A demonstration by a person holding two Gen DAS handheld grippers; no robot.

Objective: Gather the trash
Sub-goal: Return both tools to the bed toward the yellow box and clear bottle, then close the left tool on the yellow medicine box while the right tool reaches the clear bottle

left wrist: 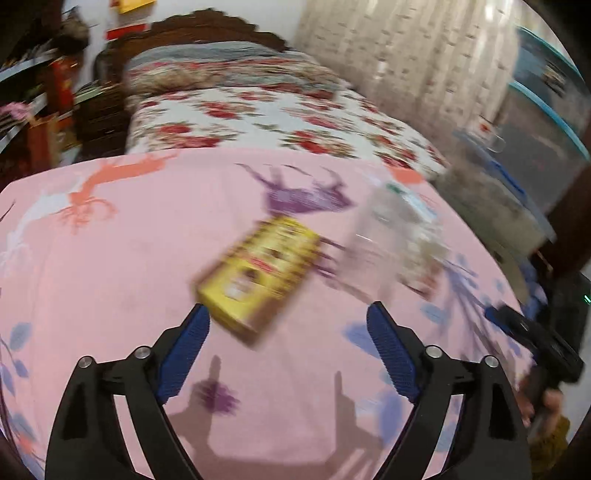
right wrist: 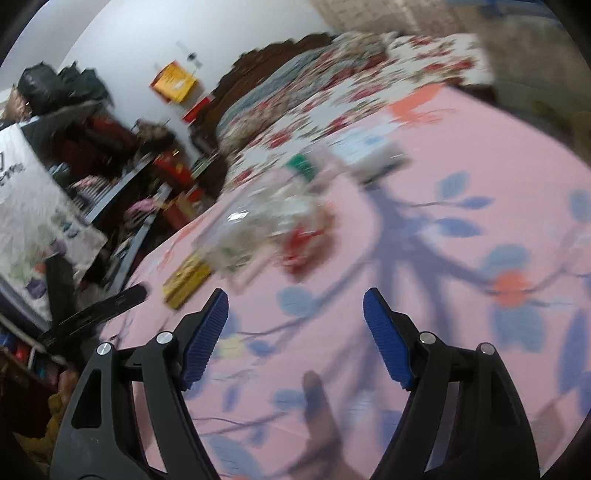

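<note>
A flat yellow box point(left wrist: 258, 284) lies on the pink printed sheet point(left wrist: 110, 277), just beyond my left gripper point(left wrist: 288, 314), which is open and empty; its near corner is close to the left finger point(left wrist: 184, 354). A clear crumpled plastic bag point(left wrist: 399, 240) lies to the box's right. In the right wrist view the same yellow box point(right wrist: 184, 280) and the clear plastic bag point(right wrist: 258, 225) with something red point(right wrist: 306, 243) by it lie ahead and left of my open, empty right gripper point(right wrist: 295, 299). Both views are motion-blurred.
A floral bedspread and pillows point(left wrist: 277, 122) lie beyond the pink sheet, with a dark wooden headboard point(left wrist: 207, 29). Cluttered shelves point(right wrist: 92, 155) stand left of the bed. A curtain point(left wrist: 406, 55) hangs at the right. The other gripper point(left wrist: 535, 339) shows at the right edge.
</note>
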